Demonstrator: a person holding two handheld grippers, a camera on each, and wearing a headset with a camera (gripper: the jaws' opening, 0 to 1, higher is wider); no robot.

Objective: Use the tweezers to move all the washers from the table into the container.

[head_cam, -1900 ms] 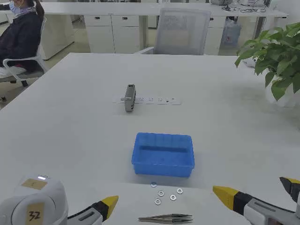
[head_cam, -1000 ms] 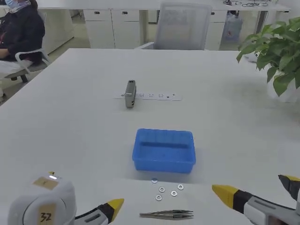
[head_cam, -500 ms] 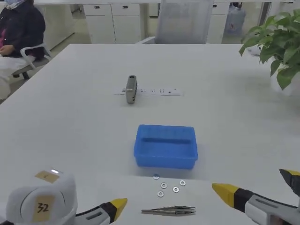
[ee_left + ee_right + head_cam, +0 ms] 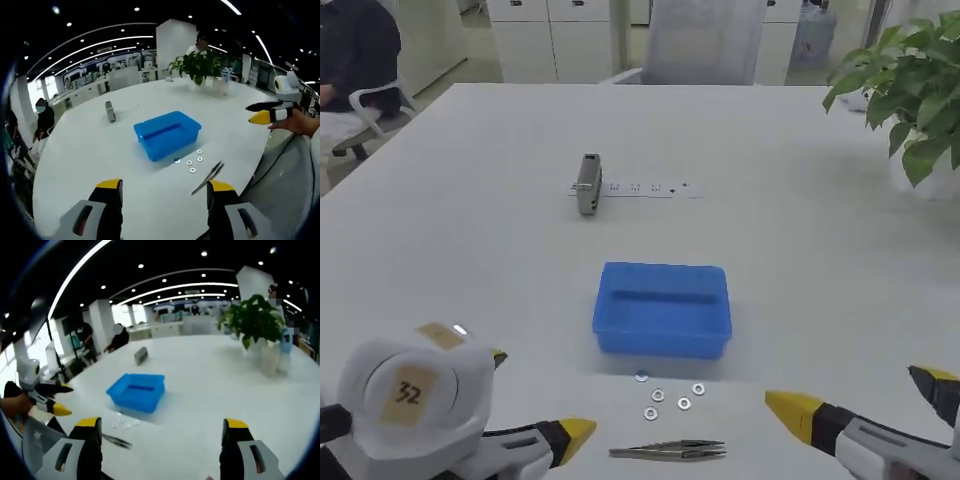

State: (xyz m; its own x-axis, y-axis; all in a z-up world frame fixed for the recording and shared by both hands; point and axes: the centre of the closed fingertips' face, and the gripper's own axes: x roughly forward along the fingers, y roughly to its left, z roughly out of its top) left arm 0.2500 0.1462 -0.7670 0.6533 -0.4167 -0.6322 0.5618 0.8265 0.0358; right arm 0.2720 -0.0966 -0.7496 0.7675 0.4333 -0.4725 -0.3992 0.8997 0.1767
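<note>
The left hand-held gripper (image 4: pixel 165 186) has its jaws spread wide with nothing between them, and the right hand-held gripper (image 4: pixel 161 422) is just as wide open and holds nothing either. Both hover above the near edge of the white desk (image 4: pixel 470 230), one to each side of the tweezers (image 4: pixel 668 451), and touch neither them nor anything else. The tweezers lie flat on the desk, crosswise to the person, close to the front edge. Just beyond them a small cluster of five washers (image 4: pixel 668 398) rests on the desk, apart from one another. The blue container (image 4: pixel 660 340) stands right behind the washers, near the middle of the desk. Farther back lie a white power strip (image 4: pixel 645 188) and a grey block (image 4: pixel 588 183) at its left end. A leafy plant (image 4: pixel 910 80) stands at the right.
</note>
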